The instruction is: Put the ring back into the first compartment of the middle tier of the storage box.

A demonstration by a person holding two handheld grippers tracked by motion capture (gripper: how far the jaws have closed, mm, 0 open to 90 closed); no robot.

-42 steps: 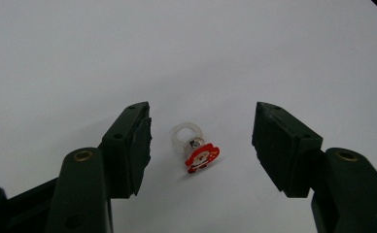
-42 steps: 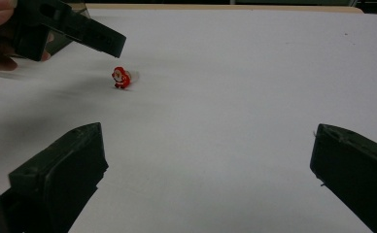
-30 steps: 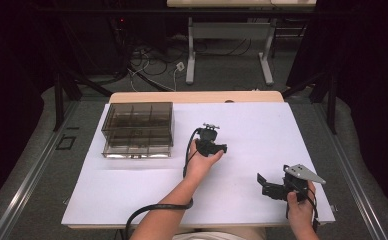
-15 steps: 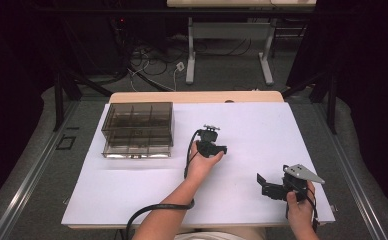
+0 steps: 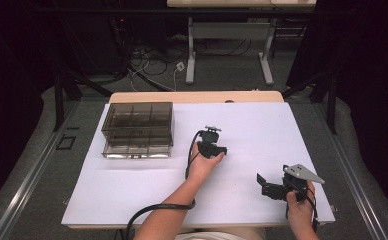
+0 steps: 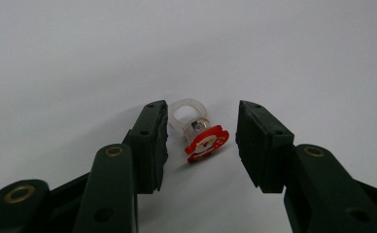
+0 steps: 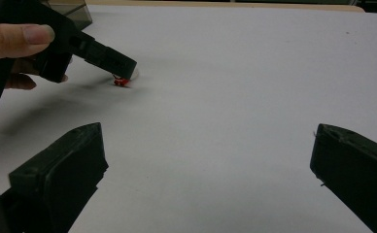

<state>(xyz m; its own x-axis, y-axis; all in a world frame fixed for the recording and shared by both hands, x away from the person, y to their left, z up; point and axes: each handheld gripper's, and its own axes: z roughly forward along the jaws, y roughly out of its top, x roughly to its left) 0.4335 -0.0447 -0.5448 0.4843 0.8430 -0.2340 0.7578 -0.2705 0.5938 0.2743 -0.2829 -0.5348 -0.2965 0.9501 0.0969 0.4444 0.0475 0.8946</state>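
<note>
Santa ring [image 6: 202, 137] lies on white table [image 5: 262, 125] between the closing left tool's [image 6: 202, 141] unpressed jaws.

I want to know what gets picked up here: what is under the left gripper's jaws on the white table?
A small clear plastic ring with a red Santa charm lies between the left gripper jaws, which have just been closing, untouched yet. The white table surface beneath it is bare; the ring's underside is hidden.
</note>
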